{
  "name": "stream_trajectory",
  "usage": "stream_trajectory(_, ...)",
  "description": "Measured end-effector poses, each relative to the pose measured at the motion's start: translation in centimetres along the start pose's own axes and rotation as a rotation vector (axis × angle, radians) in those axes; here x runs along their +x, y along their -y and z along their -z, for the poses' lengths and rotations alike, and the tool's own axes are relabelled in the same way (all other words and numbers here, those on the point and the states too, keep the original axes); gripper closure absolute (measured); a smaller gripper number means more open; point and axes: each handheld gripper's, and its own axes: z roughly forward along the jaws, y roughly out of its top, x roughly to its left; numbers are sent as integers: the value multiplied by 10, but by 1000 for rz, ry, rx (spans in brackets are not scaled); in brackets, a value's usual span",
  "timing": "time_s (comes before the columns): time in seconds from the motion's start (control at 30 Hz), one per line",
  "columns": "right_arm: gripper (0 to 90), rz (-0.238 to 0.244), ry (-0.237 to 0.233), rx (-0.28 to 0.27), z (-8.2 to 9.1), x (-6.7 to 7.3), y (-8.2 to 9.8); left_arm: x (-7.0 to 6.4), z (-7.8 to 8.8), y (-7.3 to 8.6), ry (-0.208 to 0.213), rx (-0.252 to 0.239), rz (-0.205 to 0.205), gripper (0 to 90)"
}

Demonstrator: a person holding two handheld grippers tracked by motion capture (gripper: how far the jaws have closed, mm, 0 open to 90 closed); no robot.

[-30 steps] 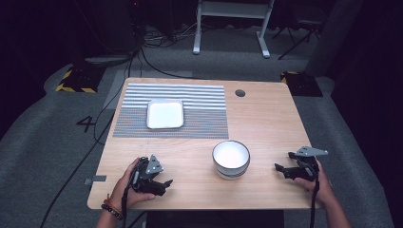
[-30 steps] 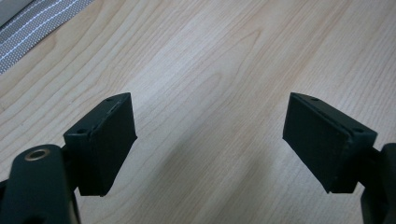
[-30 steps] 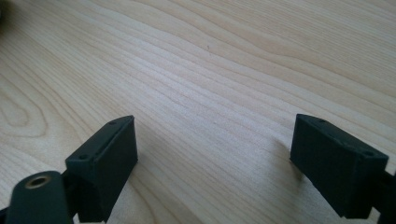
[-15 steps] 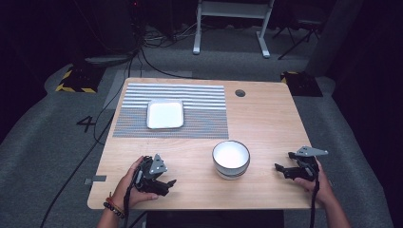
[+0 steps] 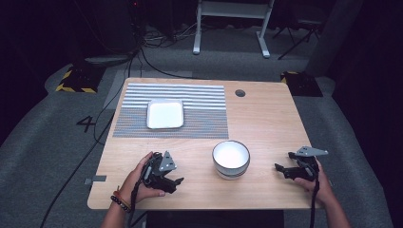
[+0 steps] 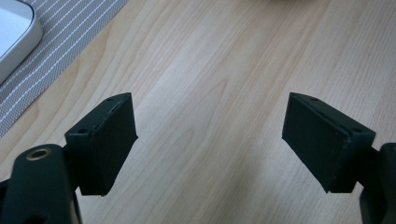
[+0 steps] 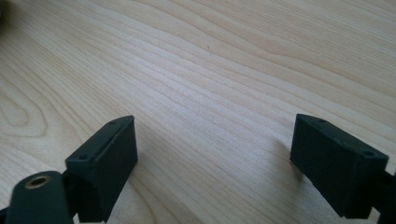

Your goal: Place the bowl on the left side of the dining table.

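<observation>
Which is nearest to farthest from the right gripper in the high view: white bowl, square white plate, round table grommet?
From the right gripper:
1. White bowl, just to its left, near the front edge.
2. Round table grommet, toward the table's far edge.
3. Square white plate, far left, on the striped placemat.

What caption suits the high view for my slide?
Two open grippers, left gripper and right gripper, rest on the table flanking a white bowl.
</observation>
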Motion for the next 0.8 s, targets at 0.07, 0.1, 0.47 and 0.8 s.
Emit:
stream_trajectory(0.07, 149, 0, 0, 0, 0, 0, 0, -1, 0, -2, -5, -3, -9, 175)
stream_trajectory(0.1, 149, 0, 0, 0, 0, 0, 0, -1, -1, -5, -1, -9, -18, 175)
stream_trajectory(0.47, 149, 1, 1, 0, 0, 0, 0, -6, 2, -28, 10, -43, -69, 173)
stream_trajectory(0.8, 149, 0, 0, 0, 0, 0, 0, -10, 0, -45, 39, -76, -102, 173)
